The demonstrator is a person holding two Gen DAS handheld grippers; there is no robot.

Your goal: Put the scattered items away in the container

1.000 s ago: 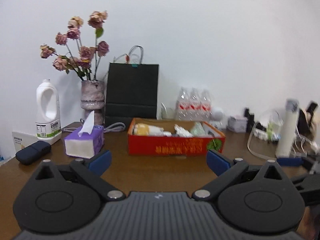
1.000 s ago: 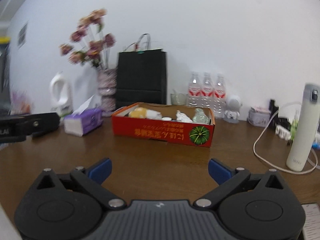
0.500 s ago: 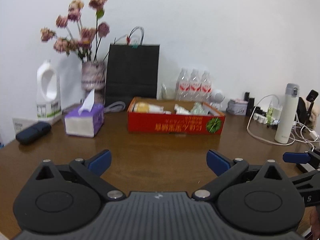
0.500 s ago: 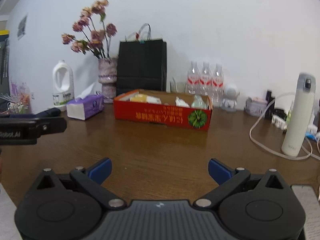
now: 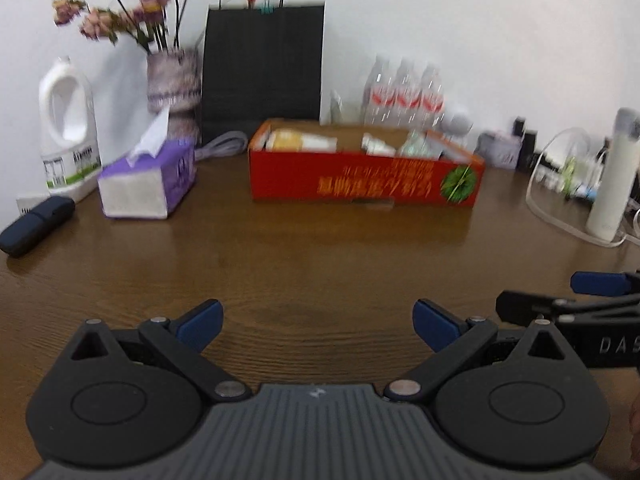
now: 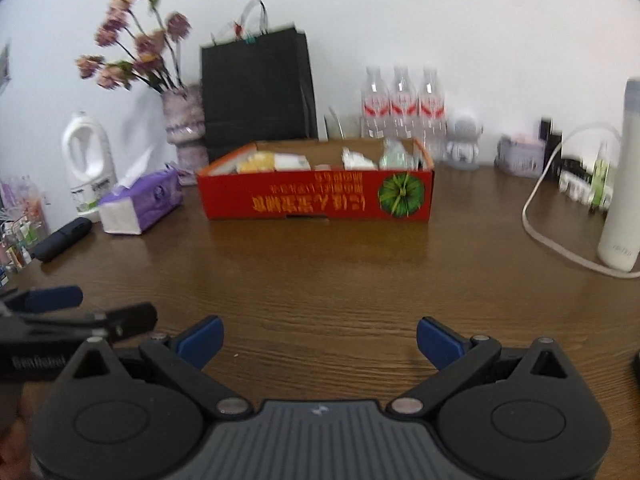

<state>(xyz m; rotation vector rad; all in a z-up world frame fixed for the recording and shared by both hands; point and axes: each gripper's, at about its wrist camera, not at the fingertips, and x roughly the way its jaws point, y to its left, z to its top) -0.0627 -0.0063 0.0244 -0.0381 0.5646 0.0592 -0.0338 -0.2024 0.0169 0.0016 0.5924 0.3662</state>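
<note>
Both tools over bare counter (image 5: 320, 256), near edge, well apart from everything. Left tool (image 5: 318, 320) wide, nothing between the blue pads. Right tool (image 6: 320, 338) likewise wide and empty. Each visible at the margin of the other's view, so side by side.

Container: red cardboard box (image 6: 320, 198) mid-counter, open top, printed side facing the tools. Already holding a yellow packet (image 6: 256, 162), a white tube (image 6: 360, 158) and a greenish crumpled wrapper (image 6: 394, 156); contents blurred, finer identity not resolvable.

No loose item on the open wood in front of the box. Judged: task late or finished, unless items along the margins count. Candidates there: dark glasses case (image 5: 36, 222) at far left beside the white jug (image 5: 68, 128), purple tissue box (image 5: 150, 180) just left of the red box, white flask (image 6: 622, 184) at right with a white cable (image 6: 560, 240) looping round its base.

For the step in hand, if continuing: take the glasses case with the left tool, approach low and across its short width, pads square to its long sides, clear of the jug. Lift fully above the box wall before crossing; release over the vacant middle section, not onto the tube. Avoid the flask: cable snag likely.
</note>
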